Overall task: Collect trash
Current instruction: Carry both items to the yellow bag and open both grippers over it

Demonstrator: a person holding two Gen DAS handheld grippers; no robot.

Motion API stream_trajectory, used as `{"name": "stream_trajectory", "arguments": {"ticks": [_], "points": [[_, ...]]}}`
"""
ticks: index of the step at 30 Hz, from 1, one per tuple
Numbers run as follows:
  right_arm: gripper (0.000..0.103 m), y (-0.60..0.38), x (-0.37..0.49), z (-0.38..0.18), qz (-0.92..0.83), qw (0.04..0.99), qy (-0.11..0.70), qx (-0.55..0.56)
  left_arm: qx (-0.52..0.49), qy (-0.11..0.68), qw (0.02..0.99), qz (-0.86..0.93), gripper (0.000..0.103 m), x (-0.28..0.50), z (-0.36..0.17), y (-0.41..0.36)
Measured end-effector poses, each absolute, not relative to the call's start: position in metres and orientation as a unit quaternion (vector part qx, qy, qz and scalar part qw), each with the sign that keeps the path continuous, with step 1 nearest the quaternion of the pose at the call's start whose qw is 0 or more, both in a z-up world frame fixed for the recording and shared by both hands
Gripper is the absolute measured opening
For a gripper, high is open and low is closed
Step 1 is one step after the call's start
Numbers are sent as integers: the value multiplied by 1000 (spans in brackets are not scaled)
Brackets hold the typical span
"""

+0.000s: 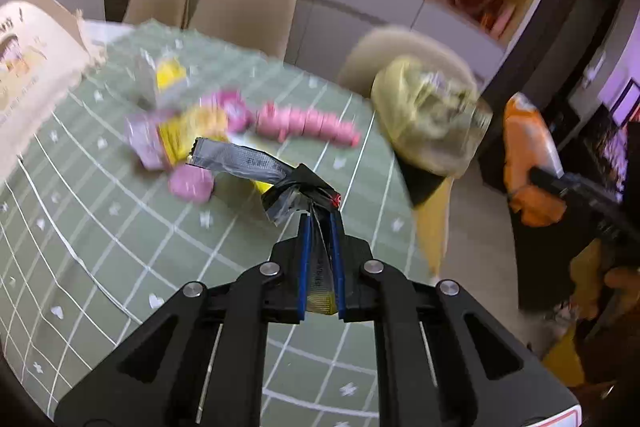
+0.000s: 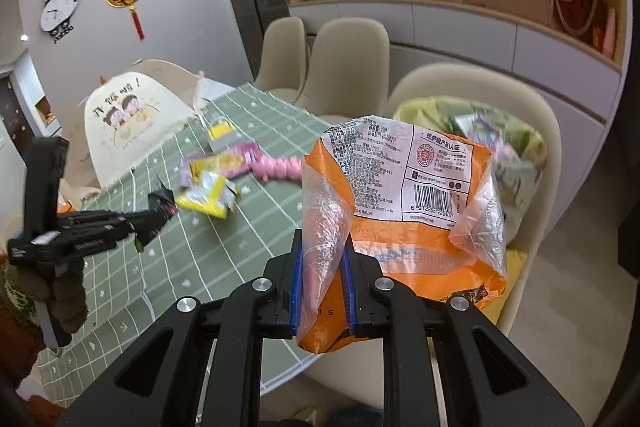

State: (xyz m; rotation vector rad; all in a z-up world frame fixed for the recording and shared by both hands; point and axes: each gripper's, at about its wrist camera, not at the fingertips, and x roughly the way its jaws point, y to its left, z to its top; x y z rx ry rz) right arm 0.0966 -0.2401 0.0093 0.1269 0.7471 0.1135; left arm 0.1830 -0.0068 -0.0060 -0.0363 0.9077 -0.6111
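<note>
My left gripper [image 1: 320,217] is shut on a crumpled silver and black wrapper [image 1: 240,161], held above the green checked tablecloth [image 1: 100,247]. Beyond it lie pink and yellow wrappers [image 1: 192,135] and a pink strip of packets [image 1: 308,125]. My right gripper [image 2: 324,247] is shut on the corner of an orange and clear plastic package [image 2: 420,247] with a barcode label, held up off the table's right edge. A yellow-green trash bag [image 2: 516,155] stuffed with wrappers sits on the beige chair behind it. In the right wrist view the left gripper [image 2: 160,213] hangs over the cloth with its dark wrapper.
Beige chairs [image 2: 344,63] stand along the table's far side. A cream cloth bag with a cartoon print [image 2: 128,123] rests at the table's far left end. Cabinets and shelves with ornaments [image 2: 440,11] line the wall behind. A person's hand and sleeve [image 2: 60,295] hold the left gripper.
</note>
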Motion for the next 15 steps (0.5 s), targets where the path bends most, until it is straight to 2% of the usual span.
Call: {"name": "stream_trajectory", "arguments": {"ticks": [7, 15], "points": [[17, -237, 107, 39, 74, 938, 338, 11, -32, 390, 876, -283, 9, 185, 41, -20], [17, -278, 122, 63, 62, 948, 313, -4, -19, 360, 883, -300, 10, 200, 73, -67]]}}
